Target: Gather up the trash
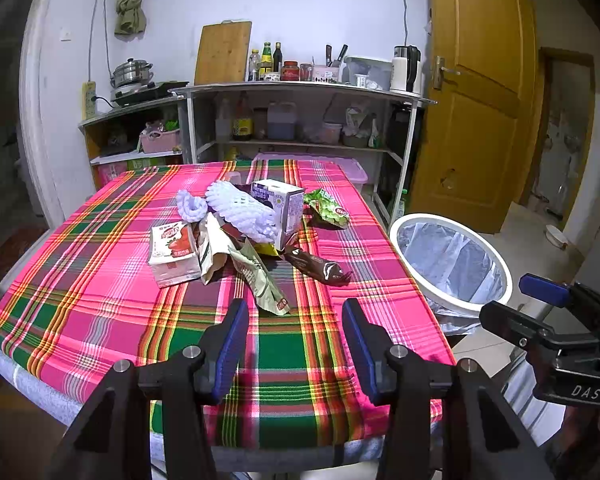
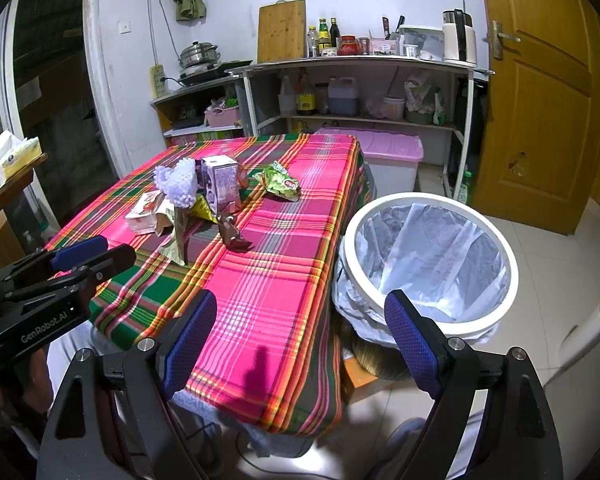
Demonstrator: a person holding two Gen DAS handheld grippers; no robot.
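Hovering over the near edge of the plaid tablecloth (image 1: pixel 100 304): left gripper (image 1: pixel 296 344), jaws spread, nothing between them. Hanging off the cloth's near right corner: right gripper (image 2: pixel 300 332), jaws likewise spread wide and empty. Standing on the floor just beside the cloth's right edge: white-rimmed trash bin (image 2: pixel 500 240) with a clear liner. Heaped mid-cloth: beige snack wrapper (image 1: pixel 260 280), brown wrapper (image 1: pixel 316 266), red-and-white carton (image 1: pixel 174 254), white foam fruit netting (image 1: pixel 240 210), purple carton (image 1: pixel 278 204). Lying apart toward the far right corner: green wrapper (image 1: pixel 328 208).

Trash pile (image 2: pixel 198 196) on plaid table (image 2: pixel 276 280)
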